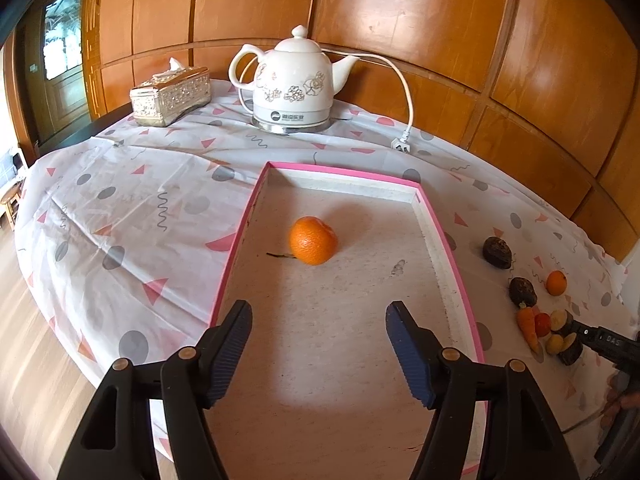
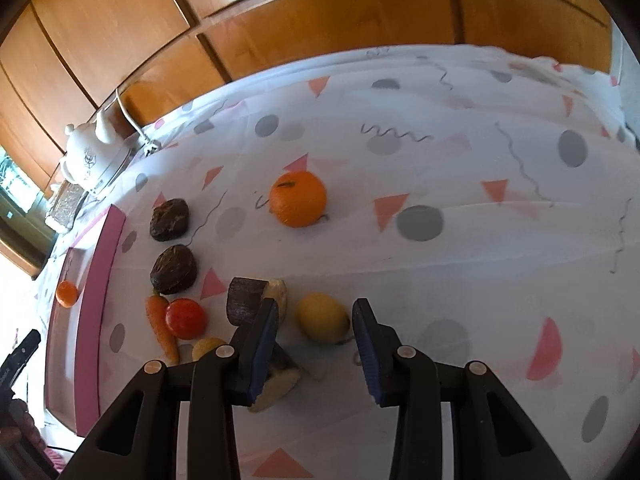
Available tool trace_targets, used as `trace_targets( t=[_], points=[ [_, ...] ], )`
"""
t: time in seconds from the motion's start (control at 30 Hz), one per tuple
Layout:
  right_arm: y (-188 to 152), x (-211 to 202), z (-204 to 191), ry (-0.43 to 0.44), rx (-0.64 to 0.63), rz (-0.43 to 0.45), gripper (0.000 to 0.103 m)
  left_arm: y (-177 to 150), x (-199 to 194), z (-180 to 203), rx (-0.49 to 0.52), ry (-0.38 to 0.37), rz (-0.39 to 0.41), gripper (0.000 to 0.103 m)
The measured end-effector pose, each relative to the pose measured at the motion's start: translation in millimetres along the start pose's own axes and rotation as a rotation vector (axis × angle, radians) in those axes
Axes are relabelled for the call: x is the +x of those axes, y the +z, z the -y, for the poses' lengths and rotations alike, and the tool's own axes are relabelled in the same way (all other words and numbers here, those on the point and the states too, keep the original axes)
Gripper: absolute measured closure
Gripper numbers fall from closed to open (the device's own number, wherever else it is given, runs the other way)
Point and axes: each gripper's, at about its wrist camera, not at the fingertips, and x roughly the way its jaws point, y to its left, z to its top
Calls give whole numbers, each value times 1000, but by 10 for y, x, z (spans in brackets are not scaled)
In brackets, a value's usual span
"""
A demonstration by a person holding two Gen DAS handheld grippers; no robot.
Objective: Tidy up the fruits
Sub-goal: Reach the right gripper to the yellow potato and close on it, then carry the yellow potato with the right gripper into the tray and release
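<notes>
The left wrist view looks steeply down along its own fingers [image 1: 256, 344] from close above the near end of the pink-rimmed tray [image 1: 452, 256], facing the white kettle [image 1: 294, 84] and the wood-panelled wall behind it. The right wrist view sits to the right of the tray [image 2: 102, 264], close over the patterned tablecloth [image 2: 460, 184], tilted, facing the same wall at a slant. Both views share the tray, the orange inside it [image 1: 313, 240] [image 2: 66, 293], the kettle [image 2: 90, 152] and the heap of produce right of the tray.
</notes>
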Motion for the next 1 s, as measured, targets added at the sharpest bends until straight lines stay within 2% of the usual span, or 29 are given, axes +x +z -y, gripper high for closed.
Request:
trace_targets(
  t=[0.1, 0.17, 0.37, 0.53, 0.67, 0.83, 1.0],
  points=[
    [-14, 56, -7, -6, -4, 3, 65, 3, -9, -21, -4, 7, 1, 33],
    [-20, 61, -13, -23, -17, 8, 74, 8, -19, -33, -5, 13, 4, 33],
    [-47, 17, -3, -46, -45, 28, 74, -3, -58, -84, -25, 33, 10, 30],
    [-68, -53, 106, -84, -7, 60, 75, 13, -170, -180, -58, 62, 50, 23],
    [-92, -115, 215, -111, 23, 78, 75, 20, -250, -336, -109, 92, 77, 22],
    [-122, -202, 311, -130, 49, 95, 75, -36, -268, -506, -149, 123, 67, 22],
    [-132, -384, 242, -126, 35, 140, 75, -109, -235, -657, -212, 155, 47, 19]
  ],
)
